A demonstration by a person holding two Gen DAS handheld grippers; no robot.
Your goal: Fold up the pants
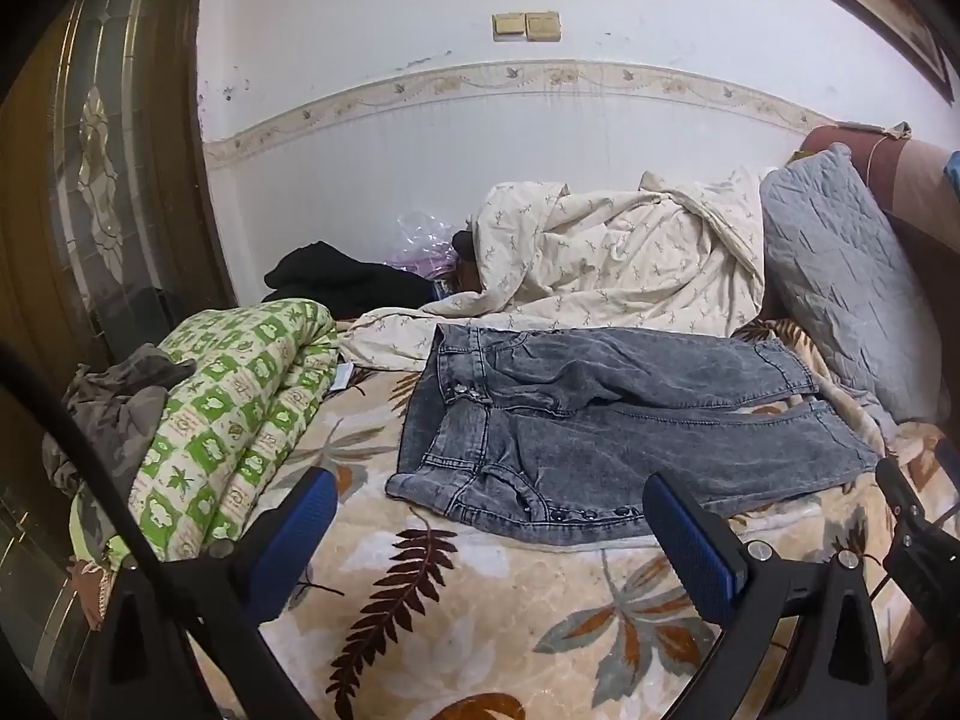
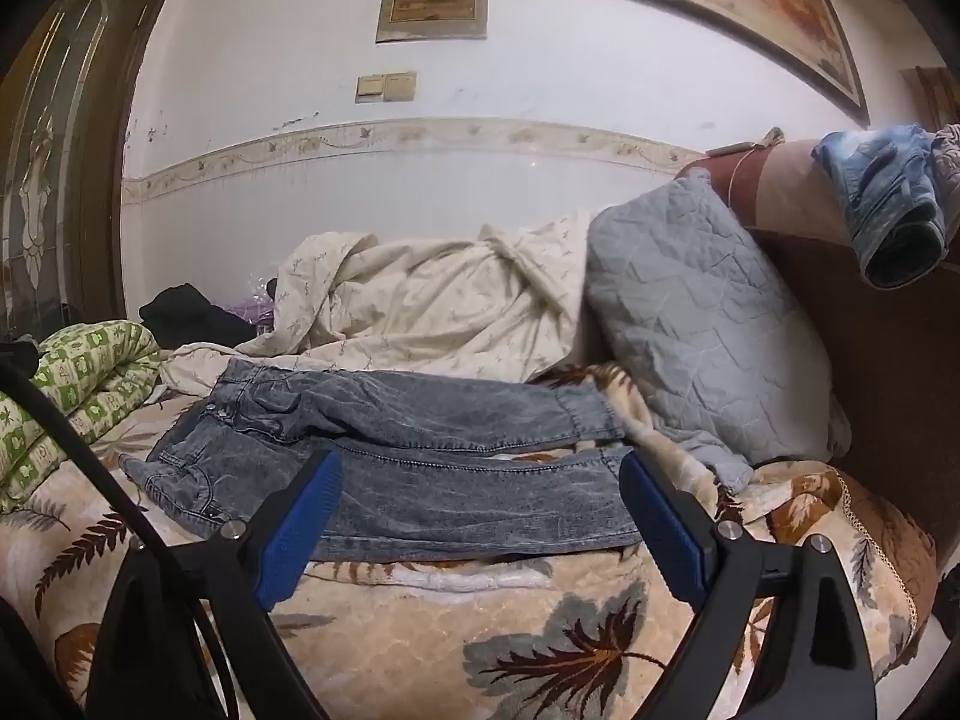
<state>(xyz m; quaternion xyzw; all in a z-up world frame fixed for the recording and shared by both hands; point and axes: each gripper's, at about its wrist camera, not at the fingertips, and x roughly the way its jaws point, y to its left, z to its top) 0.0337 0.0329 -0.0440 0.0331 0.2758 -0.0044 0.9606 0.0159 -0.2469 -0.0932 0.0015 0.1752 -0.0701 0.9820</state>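
Observation:
Grey washed jeans (image 1: pixel 600 420) lie spread flat on the leaf-patterned blanket (image 1: pixel 480 600), waistband to the left, legs running right and side by side. They also show in the right wrist view (image 2: pixel 420 480). My left gripper (image 1: pixel 486 516) is open and empty, hovering just in front of the waistband's near corner. My right gripper (image 2: pixel 480 498) is open and empty, just in front of the near leg's lower part. The right gripper's black body shows at the right edge of the left wrist view (image 1: pixel 912 516).
A folded green patterned quilt (image 1: pixel 240 408) lies left of the jeans. A crumpled cream duvet (image 1: pixel 600 258) and black clothes (image 1: pixel 342 282) lie behind. A grey quilted pillow (image 2: pixel 708 324) leans on the brown headboard (image 2: pixel 870 324), with blue denim (image 2: pixel 888 204) draped on top.

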